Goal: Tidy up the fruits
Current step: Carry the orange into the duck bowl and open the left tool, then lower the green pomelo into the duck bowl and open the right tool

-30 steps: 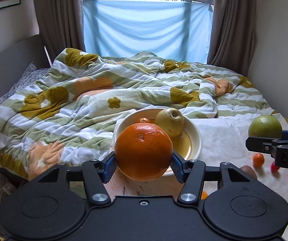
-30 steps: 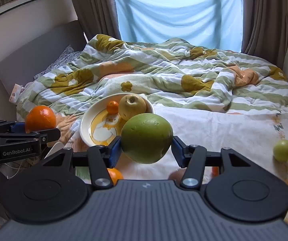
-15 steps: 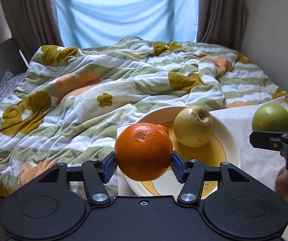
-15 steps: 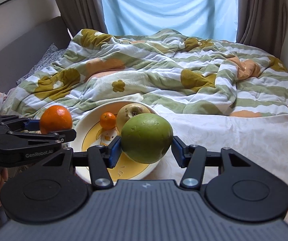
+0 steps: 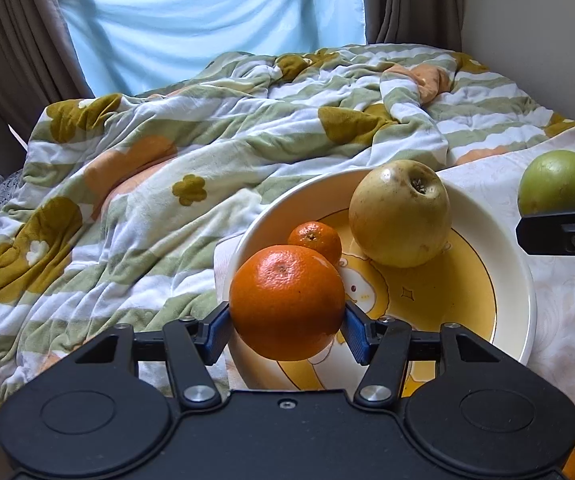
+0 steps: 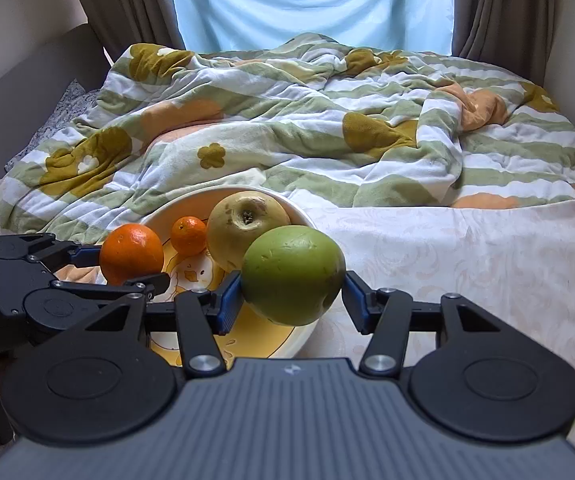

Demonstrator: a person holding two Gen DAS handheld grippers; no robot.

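A home bedroom. A bed (image 6: 367,240) under a rumpled floral quilt (image 6: 287,120) fills the view; brown curtains (image 6: 503,8) frame a window at 12 o'clock

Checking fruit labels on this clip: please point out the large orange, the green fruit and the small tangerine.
Large orange (image 5: 287,300), left wrist view, middle of its peel.
Green fruit (image 6: 293,274), right wrist view, middle of its rind.
Small tangerine (image 5: 315,238), left wrist view, top near the stem dimple.

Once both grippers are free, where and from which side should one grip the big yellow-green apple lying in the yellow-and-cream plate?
Grip the yellow-green apple across its widest middle, coming from above. It lies tilted, its dimpled end turned up toward the cameras, so the round flanks are free. Keep one pad off the side where the small tangerine sits; the plate wall probably hinders a low approach.
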